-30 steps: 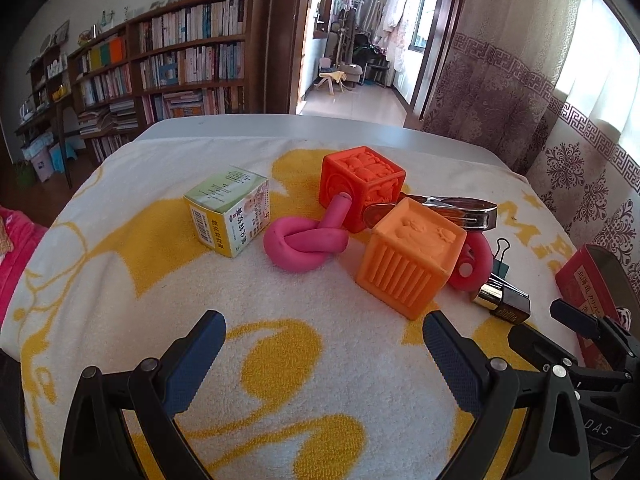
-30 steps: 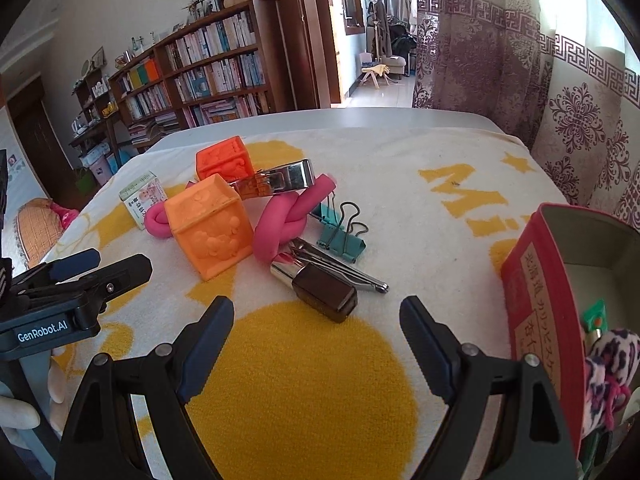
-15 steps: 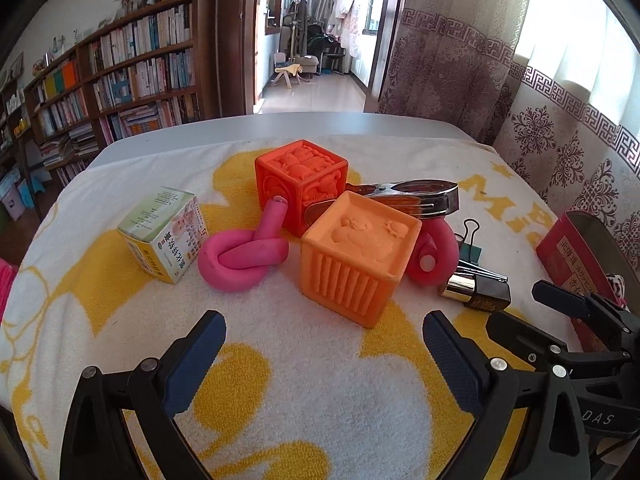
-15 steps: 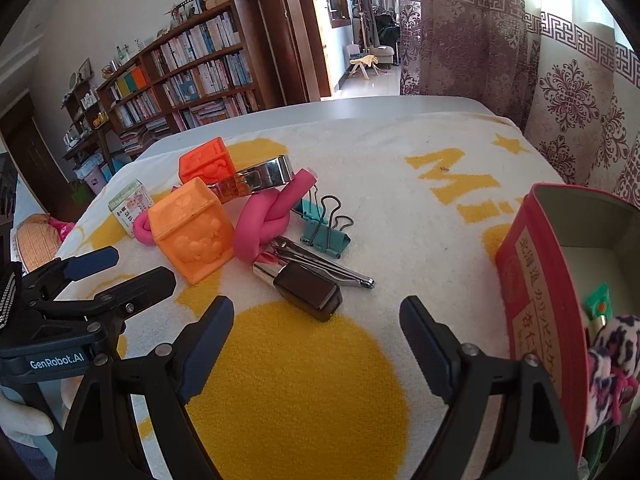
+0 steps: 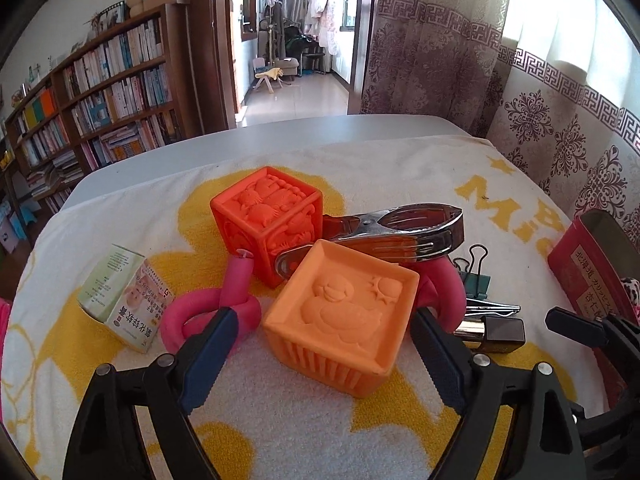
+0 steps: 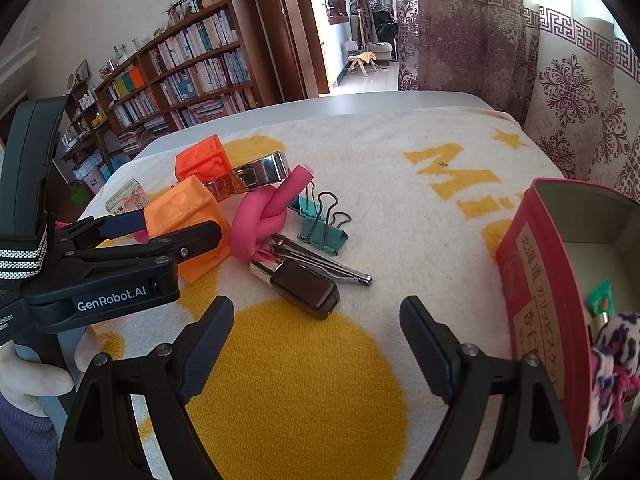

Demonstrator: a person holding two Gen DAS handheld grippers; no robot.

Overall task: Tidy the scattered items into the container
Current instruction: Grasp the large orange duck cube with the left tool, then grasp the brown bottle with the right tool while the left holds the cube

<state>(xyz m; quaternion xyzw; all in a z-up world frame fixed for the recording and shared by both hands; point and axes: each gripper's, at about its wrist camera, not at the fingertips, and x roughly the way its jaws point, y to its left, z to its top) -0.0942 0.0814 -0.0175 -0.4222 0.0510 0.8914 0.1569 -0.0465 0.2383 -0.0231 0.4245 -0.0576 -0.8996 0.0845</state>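
A: Count? Quick.

B: Two rubber cubes: light orange cube in front, darker orange cube behind it, touching. Two pink foam knots, one each side of the light cube. One steel clamp lying across the cubes. One teal binder clip, one small medicine box toward the towel's left edge, one dark lipstick-like tube, hard to say exactly what, with a nail clipper just behind it. All on the yellow-and-white towel.

A: Container?

B: Red tin at the towel's right edge, open top; a leopard-print fuzzy thing and a green item are inside.

A: Grippers?

B: Left gripper has jaws wide apart, straddling the light orange cube, pads not touching it. Right gripper also spread, nothing between, just short of the tube.

A: Versus earlier?

B: Left has moved in; a second ago the cube sat well ahead of its fingers. The right one has edged slightly closer to the tube. Items haven't shifted.
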